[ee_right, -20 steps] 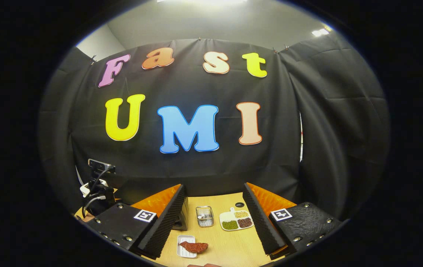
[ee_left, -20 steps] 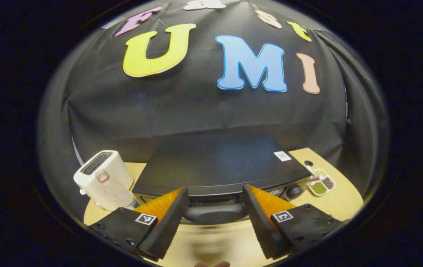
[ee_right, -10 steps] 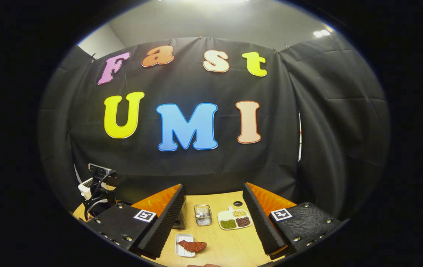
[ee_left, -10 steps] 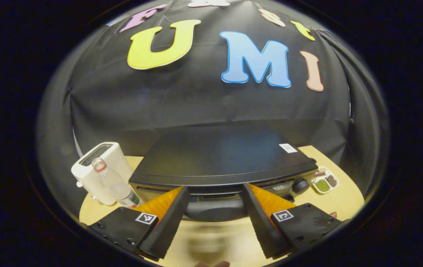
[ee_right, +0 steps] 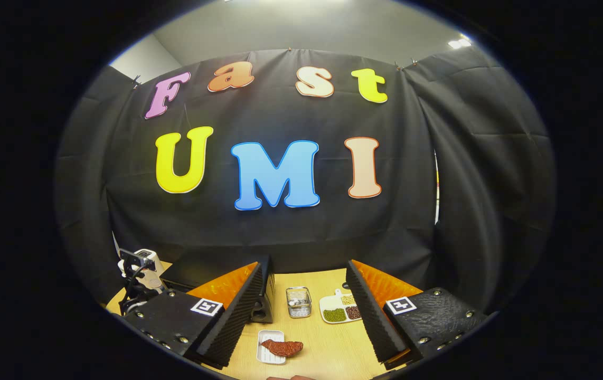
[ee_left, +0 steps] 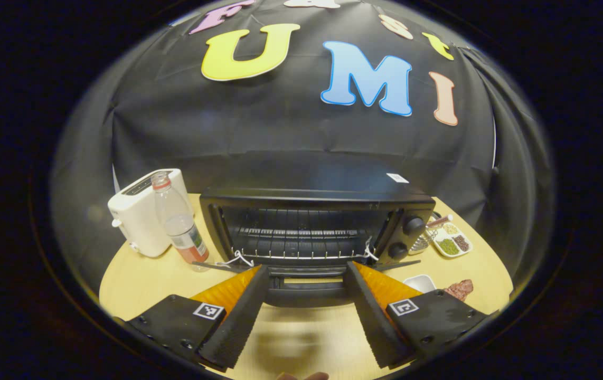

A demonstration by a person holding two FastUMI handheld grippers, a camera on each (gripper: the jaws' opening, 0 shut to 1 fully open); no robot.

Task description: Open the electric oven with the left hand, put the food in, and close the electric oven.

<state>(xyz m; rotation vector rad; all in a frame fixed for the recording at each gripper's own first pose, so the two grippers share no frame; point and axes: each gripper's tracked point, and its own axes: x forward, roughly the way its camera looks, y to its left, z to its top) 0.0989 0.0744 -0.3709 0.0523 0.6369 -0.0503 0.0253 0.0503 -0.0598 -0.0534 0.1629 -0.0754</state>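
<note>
Wooden surface [ee_left: 148, 274] carries an open electric oven [ee_left: 312, 227], its rack bare. Left hand-held gripper [ee_left: 307, 316] sits spread around the door handle [ee_left: 305, 293]. Right hand-held gripper [ee_right: 301, 322] is spread above food [ee_right: 282, 347] on a white tray [ee_right: 268, 340]; a divided dish [ee_right: 339, 310] holds 3 grains.

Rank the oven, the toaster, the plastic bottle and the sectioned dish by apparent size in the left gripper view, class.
1. Oven
2. Toaster
3. Plastic bottle, slimmer than the toaster but similar in height
4. Sectioned dish, though it sits at the distorted edge
</note>
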